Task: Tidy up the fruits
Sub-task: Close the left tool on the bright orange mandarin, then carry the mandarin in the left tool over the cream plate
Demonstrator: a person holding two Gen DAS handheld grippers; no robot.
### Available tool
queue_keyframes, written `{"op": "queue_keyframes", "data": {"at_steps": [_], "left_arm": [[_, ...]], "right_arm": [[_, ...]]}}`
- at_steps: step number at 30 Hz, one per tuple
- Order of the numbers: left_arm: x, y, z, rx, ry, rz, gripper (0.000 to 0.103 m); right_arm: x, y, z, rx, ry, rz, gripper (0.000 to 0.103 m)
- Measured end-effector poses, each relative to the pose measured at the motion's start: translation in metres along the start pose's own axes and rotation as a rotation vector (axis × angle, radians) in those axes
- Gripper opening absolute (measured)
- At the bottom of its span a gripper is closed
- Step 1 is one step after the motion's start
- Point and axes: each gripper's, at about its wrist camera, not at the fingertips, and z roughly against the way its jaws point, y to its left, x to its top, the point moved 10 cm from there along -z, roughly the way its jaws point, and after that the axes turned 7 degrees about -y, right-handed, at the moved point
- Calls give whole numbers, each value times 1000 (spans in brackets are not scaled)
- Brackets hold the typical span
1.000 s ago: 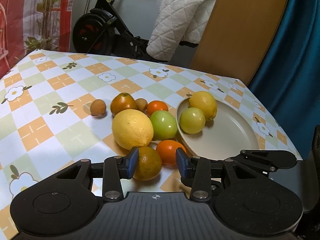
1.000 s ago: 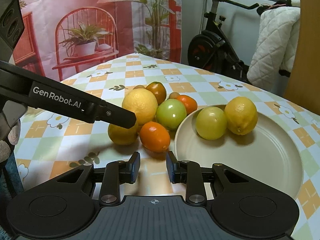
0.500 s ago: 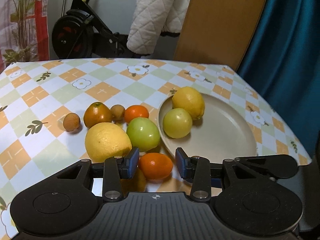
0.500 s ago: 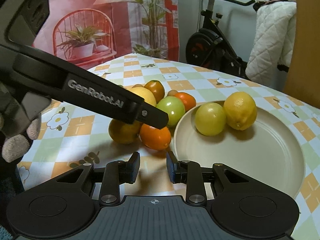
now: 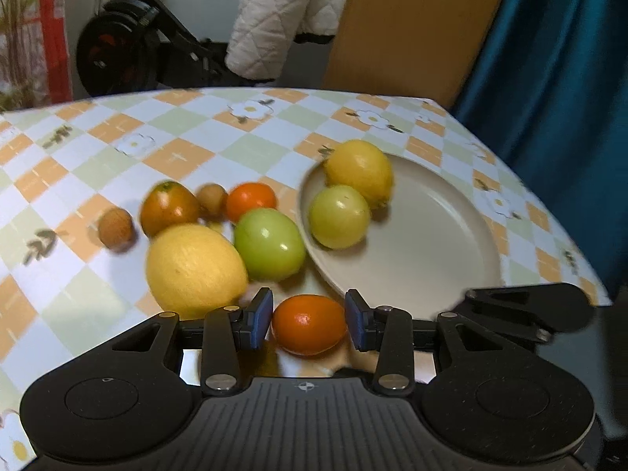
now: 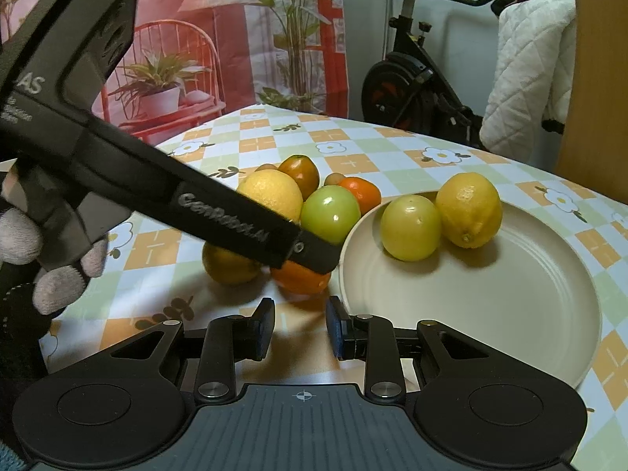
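Note:
A small orange (image 5: 310, 324) lies on the checked tablecloth just left of the beige plate (image 5: 431, 243). My left gripper (image 5: 308, 318) is open, and the orange sits between its blue pads with little room on either side. In the right wrist view the left gripper's black finger (image 6: 314, 253) crosses over that orange (image 6: 300, 280). On the plate rest a lemon (image 5: 359, 170) and a yellow-green fruit (image 5: 339, 216). My right gripper (image 6: 300, 327) is shut to a narrow gap with nothing in it, hovering in front of the plate's (image 6: 471, 306) near-left rim.
Loose fruit lies left of the plate: a big lemon (image 5: 194, 267), a green tomato (image 5: 269, 243), a brownish-orange fruit (image 5: 168, 206), a second orange (image 5: 251, 200), two small brown fruits (image 5: 115, 227). A yellow-orange fruit (image 6: 227, 263) lies beside the straddled orange. An exercise bike (image 6: 412, 78) stands beyond the table.
My left gripper has swung right, off the yellow-orange fruit, and dipped so that the orange now lies between its pads. Its opening looks the same. The right gripper has stayed still.

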Motion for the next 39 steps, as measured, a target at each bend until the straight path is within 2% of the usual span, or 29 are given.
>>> {"op": "queue_keyframes", "data": {"at_steps": [1, 7, 9, 16, 25, 29, 39], "left_arm": [[-3, -3, 1, -23, 7, 7, 42], [-11, -5, 9, -44, 7, 32, 41], [-11, -3, 9, -42, 4, 50, 35], [-5, 0, 7, -26, -18, 62, 33], [-6, 0, 6, -52, -10, 70, 32], [-13, -4, 13, -86, 1, 85, 32], [-18, -11, 16, -109, 11, 80, 32]], "right_arm": [[0, 0, 0, 0, 0, -2, 26], [0, -1, 0, -2, 2, -6, 27], [0, -1, -1, -3, 4, -5, 27], [-1, -2, 0, -7, 8, -20, 28], [-5, 0, -2, -8, 14, -39, 28], [-5, -2, -1, -14, 11, -61, 28], [-4, -2, -4, -17, 11, -71, 36]]}}
